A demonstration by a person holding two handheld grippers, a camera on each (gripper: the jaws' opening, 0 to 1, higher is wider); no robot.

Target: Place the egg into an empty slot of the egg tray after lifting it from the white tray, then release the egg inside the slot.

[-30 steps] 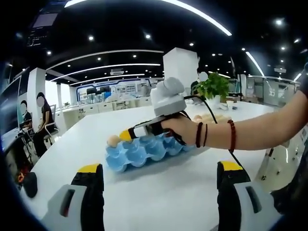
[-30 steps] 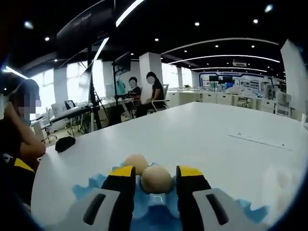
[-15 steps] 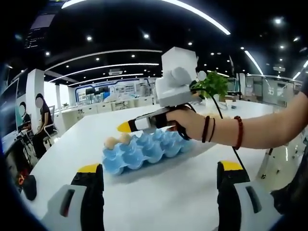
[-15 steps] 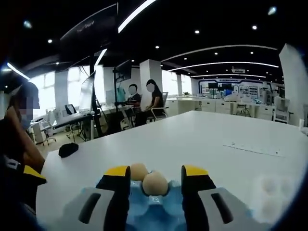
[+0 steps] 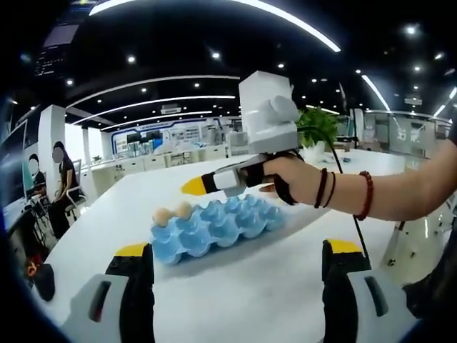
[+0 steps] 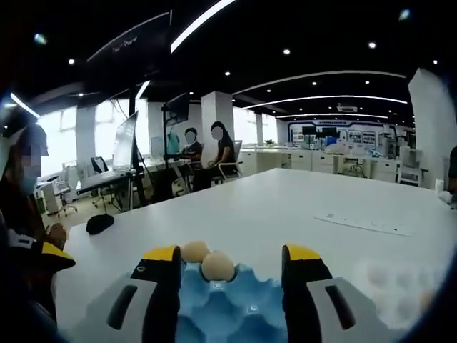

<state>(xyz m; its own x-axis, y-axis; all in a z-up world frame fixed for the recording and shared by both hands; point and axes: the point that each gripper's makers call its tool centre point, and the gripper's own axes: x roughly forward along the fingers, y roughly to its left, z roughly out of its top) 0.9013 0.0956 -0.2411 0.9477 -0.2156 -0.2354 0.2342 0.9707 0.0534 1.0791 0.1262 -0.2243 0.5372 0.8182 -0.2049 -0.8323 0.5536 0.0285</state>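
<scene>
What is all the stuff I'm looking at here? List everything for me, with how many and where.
egg tray: one, blue, on the white table, below the right hand-held gripper.
eggs: two, tan, side by side in slots at one end of the egg tray.
table: one, white, large, under the egg tray.
dark object: one, black, near the table's far edge.
paper sheet: one, white, flat on the table.
potted plant: one, green, behind the person's hand.
seated people: two, at desks in the background.
person's hand: one, beaded bracelets on the wrist, holding the right hand-held gripper.
right hand-held gripper: yellow-tipped, open, above the egg tray.
left hand-held gripper: yellow-tipped, open, empty.
</scene>
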